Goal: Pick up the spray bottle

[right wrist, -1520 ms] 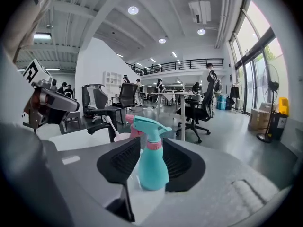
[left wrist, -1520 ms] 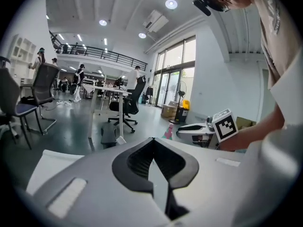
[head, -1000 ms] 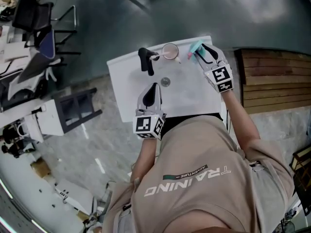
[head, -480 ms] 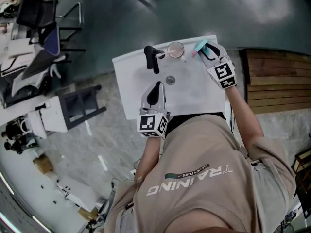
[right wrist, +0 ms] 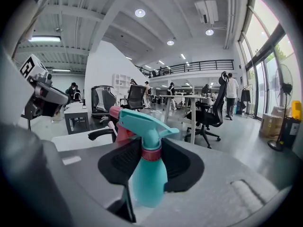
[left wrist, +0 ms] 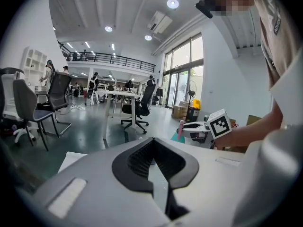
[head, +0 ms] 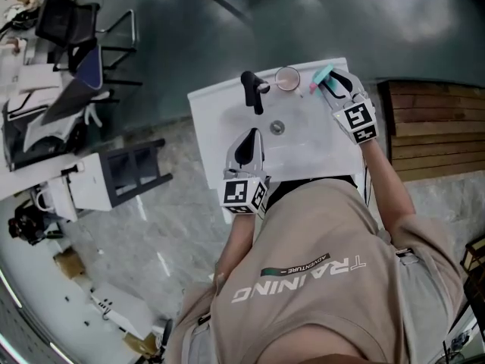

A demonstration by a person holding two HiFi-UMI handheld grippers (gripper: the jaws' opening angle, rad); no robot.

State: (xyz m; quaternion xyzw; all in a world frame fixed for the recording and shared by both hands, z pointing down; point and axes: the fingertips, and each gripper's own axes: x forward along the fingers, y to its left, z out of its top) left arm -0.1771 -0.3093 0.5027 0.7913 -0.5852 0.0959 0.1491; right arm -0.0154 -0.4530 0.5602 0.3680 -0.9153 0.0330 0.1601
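At the far right corner of the white washbasin counter point(head: 208, 127), the right gripper point(head: 334, 83), jaws just closing, clamps the teal plastic spray bottle point(right wrist: 147, 176) with its pink collar, while the left gripper point(left wrist: 152, 148) is closed on nothing.

Big open-plan office — swivel chairs point(left wrist: 137, 103) and desks point(left wrist: 118, 94) across a wide floor, railed mezzanine point(left wrist: 111, 58) far back, recessed ceiling lights point(left wrist: 173, 3), tall glazed front point(left wrist: 182, 74) on the right. Near — white washbasin point(head: 220, 127) with black tap point(head: 252, 89).
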